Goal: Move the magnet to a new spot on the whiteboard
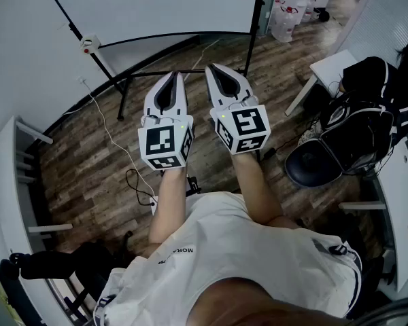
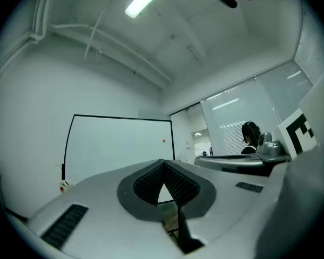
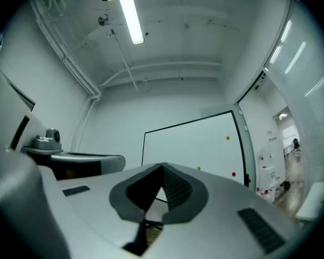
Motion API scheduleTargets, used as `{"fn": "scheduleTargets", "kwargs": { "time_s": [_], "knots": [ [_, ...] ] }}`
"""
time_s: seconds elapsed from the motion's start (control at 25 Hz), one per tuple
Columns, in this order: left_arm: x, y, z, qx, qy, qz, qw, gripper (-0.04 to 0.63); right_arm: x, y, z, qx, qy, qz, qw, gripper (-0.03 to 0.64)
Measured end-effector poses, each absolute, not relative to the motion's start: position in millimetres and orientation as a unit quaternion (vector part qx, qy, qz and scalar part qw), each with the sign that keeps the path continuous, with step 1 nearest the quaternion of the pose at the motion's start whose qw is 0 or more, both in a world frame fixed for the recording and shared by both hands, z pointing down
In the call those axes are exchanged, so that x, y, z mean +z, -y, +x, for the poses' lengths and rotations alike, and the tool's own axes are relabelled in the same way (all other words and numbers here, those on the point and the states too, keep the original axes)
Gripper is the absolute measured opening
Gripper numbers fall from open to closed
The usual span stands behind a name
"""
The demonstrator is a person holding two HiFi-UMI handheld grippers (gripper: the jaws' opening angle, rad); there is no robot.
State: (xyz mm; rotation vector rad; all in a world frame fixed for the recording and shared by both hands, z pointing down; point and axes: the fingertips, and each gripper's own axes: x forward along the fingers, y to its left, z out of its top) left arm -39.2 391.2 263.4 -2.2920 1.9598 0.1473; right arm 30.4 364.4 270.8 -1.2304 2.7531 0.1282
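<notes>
Gripper views only: orange magnet point(image 2: 163, 141)

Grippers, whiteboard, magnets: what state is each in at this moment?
Left gripper: shut, empty.
Right gripper: shut, empty.
Whiteboard: upright, well ahead of both grippers.
Orange magnet: stuck on, untouched.
Green magnet: stuck on, untouched.
Red magnet: stuck on, untouched.

White whiteboard point(image 3: 189, 144) carries orange magnet point(image 3: 227, 138), green magnet point(image 3: 198, 168) and red magnet point(image 3: 233, 174).

Left claw point(image 1: 173, 77), right claw point(image 1: 212, 68), both closed, empty
</notes>
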Motion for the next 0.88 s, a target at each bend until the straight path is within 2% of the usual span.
{"fn": "scheduleTargets", "kwargs": {
  "time_s": [0.88],
  "knots": [
    [281,-384,6,0.047,-0.677,-0.733,0.055,0.003,292,-354,68,0.014,-0.934,-0.353,0.046,0.012]
  ]
}}
